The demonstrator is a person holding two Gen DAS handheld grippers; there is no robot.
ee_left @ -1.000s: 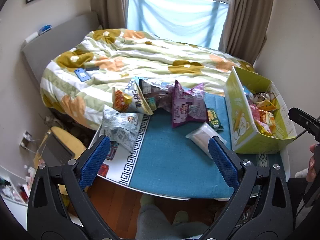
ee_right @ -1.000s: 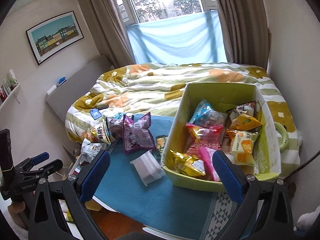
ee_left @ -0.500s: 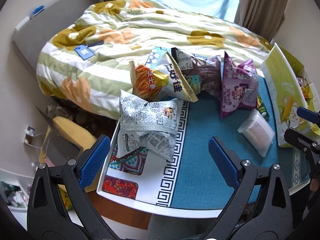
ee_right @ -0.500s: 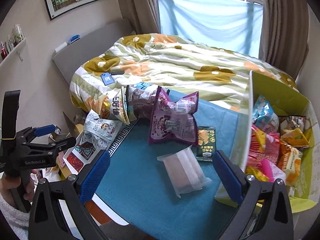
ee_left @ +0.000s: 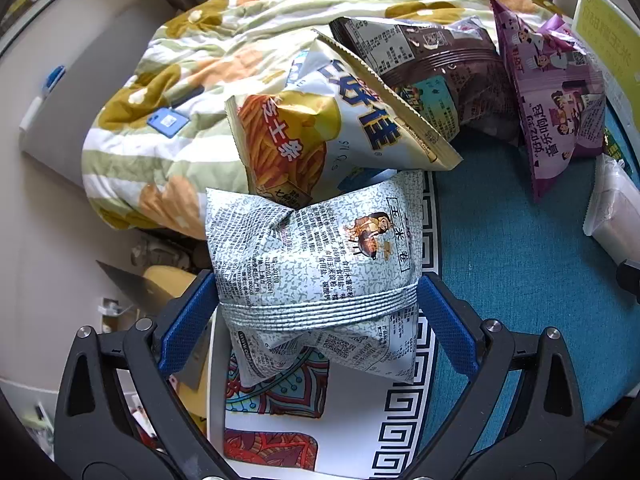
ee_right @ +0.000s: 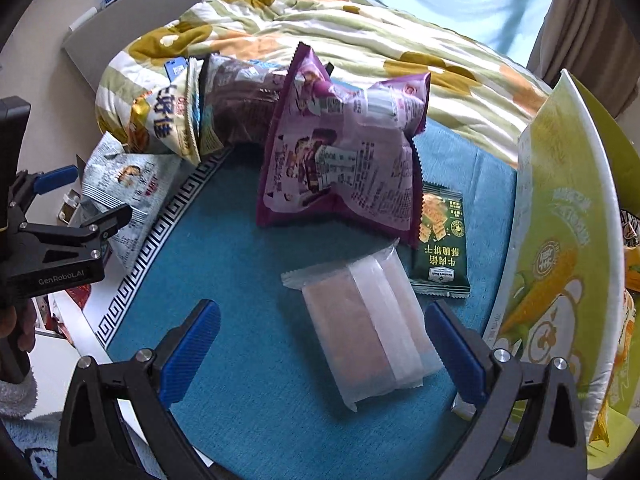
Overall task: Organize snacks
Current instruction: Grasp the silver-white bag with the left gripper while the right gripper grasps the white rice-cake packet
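My left gripper (ee_left: 316, 320) is open, its blue pads on either side of a grey newsprint-patterned snack bag (ee_left: 316, 264) at the table's left edge; whether the pads touch it I cannot tell. That bag (ee_right: 128, 184) and the left gripper (ee_right: 76, 196) also show in the right wrist view. My right gripper (ee_right: 320, 340) is open around a clear-wrapped pale bar pack (ee_right: 364, 324) on the blue cloth. Behind lie a purple bag (ee_right: 340, 152), a brown bag (ee_right: 240, 100), a yellow-white fries bag (ee_left: 320, 120) and a small green cracker pack (ee_right: 442, 240).
A yellow-green cardboard box (ee_right: 560, 240) holding snacks stands at the right, close to my right gripper. The table (ee_left: 520, 280) has a blue cloth with a white patterned border. A bed with a floral quilt (ee_right: 360, 28) lies behind. The table's left edge drops to the floor.
Both grippers moved forward and down. The left one came from above the table to straddle the newsprint bag. The right one closed in on the clear bar pack. Both stayed open.
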